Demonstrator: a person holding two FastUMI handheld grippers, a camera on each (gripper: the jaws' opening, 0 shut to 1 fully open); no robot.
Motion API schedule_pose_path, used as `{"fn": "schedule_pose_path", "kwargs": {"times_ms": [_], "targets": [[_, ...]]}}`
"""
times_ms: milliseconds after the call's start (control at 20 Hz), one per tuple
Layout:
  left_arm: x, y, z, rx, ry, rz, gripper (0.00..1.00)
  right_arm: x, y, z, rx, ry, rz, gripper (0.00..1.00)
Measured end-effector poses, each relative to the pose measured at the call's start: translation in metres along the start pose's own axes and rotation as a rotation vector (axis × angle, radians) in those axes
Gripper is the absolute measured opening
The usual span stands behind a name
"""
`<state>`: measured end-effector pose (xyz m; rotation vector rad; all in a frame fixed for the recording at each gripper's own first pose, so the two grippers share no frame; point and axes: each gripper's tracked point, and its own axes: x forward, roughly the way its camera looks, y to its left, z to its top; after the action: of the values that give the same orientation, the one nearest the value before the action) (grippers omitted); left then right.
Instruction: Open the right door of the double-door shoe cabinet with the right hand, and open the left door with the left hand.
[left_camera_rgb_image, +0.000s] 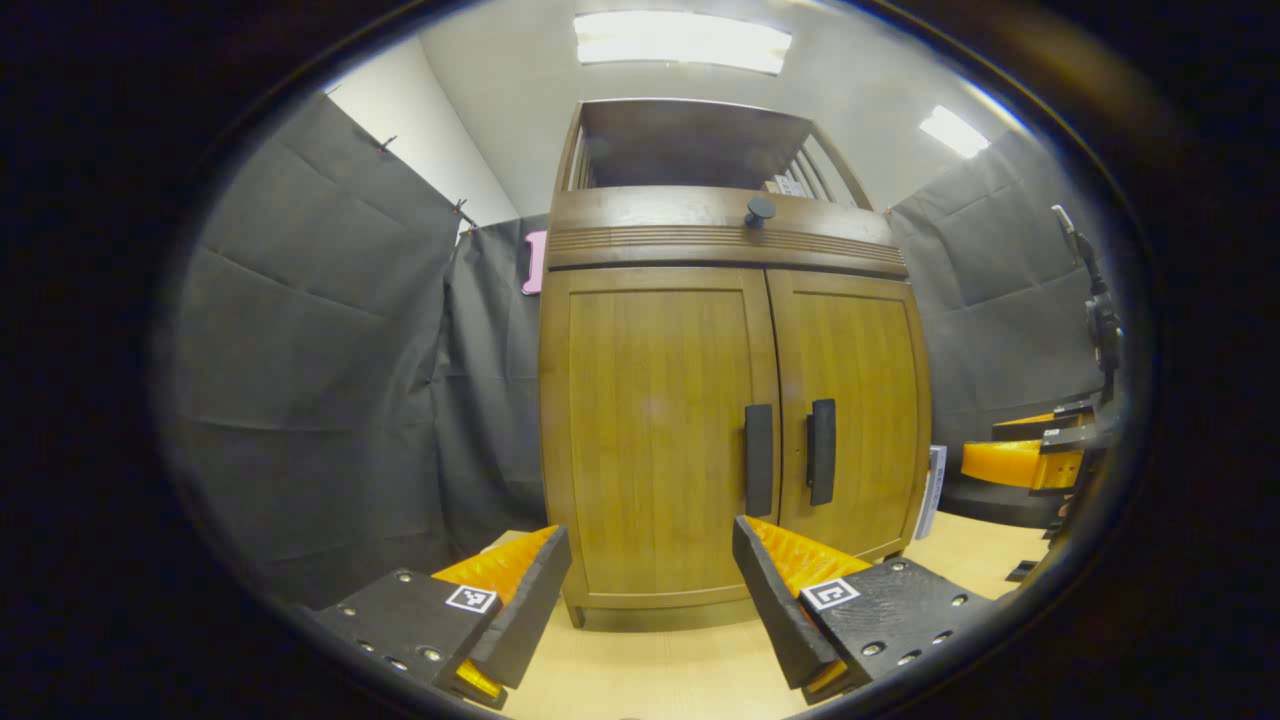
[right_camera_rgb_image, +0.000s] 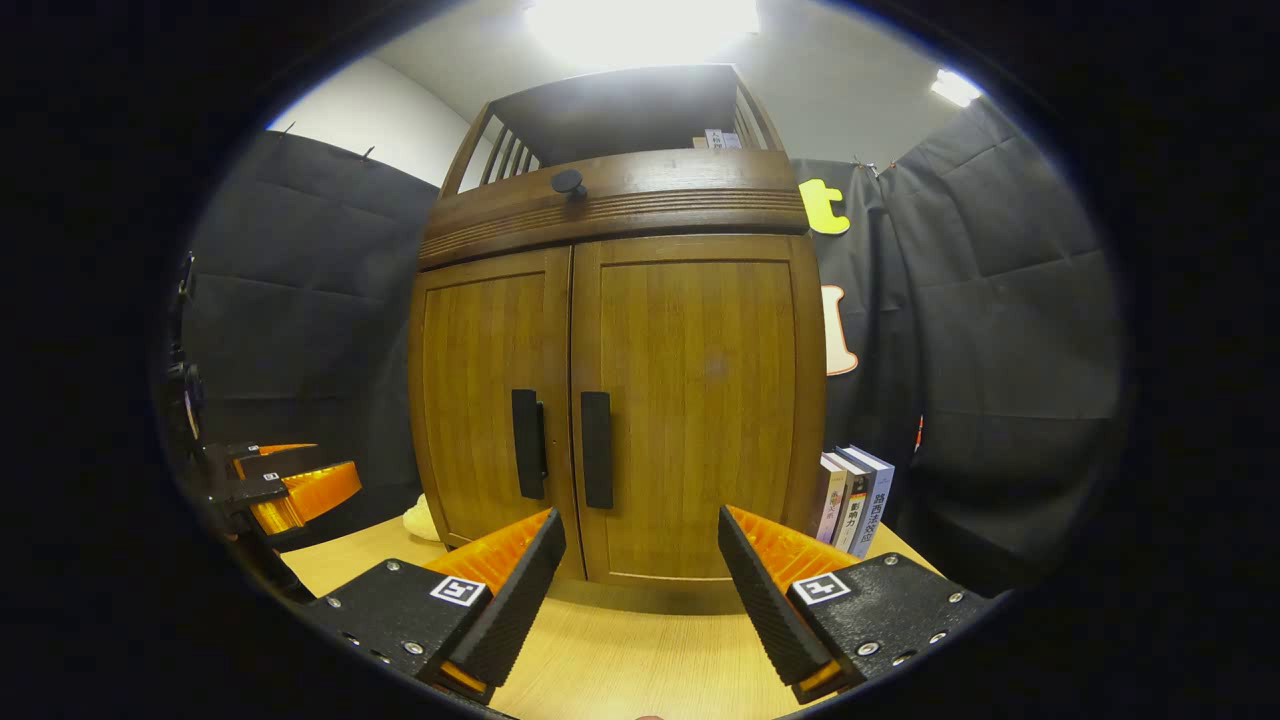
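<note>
A brown wooden shoe cabinet (left_camera_rgb_image: 730, 420) (right_camera_rgb_image: 620, 400) stands on a light wooden table, both doors closed. Its left door (left_camera_rgb_image: 655, 430) (right_camera_rgb_image: 485, 400) carries a dark vertical handle (left_camera_rgb_image: 758, 459) (right_camera_rgb_image: 527, 443). The right door (left_camera_rgb_image: 850, 410) (right_camera_rgb_image: 700, 400) has a matching handle (left_camera_rgb_image: 822, 451) (right_camera_rgb_image: 596, 449). My left gripper (left_camera_rgb_image: 650, 560) hangs open in front of the left door, short of the cabinet. My right gripper (right_camera_rgb_image: 640, 550) is open in front of the right door, also apart from it. The right gripper (left_camera_rgb_image: 1040, 455) also shows at the far right of the left gripper view, and the left gripper (right_camera_rgb_image: 285, 485) at the far left of the right gripper view.
A drawer front with a round dark knob (left_camera_rgb_image: 759, 210) (right_camera_rgb_image: 569, 182) sits above the doors, with an open shelf on top. Several books (right_camera_rgb_image: 855, 498) stand beside the cabinet's right side. A small pale object (right_camera_rgb_image: 420, 520) lies at its left foot. Black cloth walls surround the booth.
</note>
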<state>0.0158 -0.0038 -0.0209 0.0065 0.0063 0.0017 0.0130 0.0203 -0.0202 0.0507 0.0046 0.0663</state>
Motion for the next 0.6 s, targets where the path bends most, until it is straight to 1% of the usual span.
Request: {"fn": "schedule_pose_path", "kwargs": {"times_ms": [150,250,400,600], "targets": [[0.0,0.0016,-0.0018,0.001,0.002,-0.003,0.94,0.0007,0.0023,-0.0002,0.02,-0.001,0.008,0.95],[-0.0001,0.0001,-0.0015,-0.019,0.003,-0.015,0.94,0.0031,0.0028,-0.0009,0.026,-0.005,0.017,0.95],[0.0019,0.0007,-0.0055,-0.043,0.017,-0.027,0.94,0.008,0.0028,-0.0026,0.007,0.014,0.029,0.95],[-0.0006,0.0022,-0.0039,-0.041,0.05,0.019,0.94,0.0061,0.0037,-0.0055,0.024,0.032,0.025,0.95]]}}
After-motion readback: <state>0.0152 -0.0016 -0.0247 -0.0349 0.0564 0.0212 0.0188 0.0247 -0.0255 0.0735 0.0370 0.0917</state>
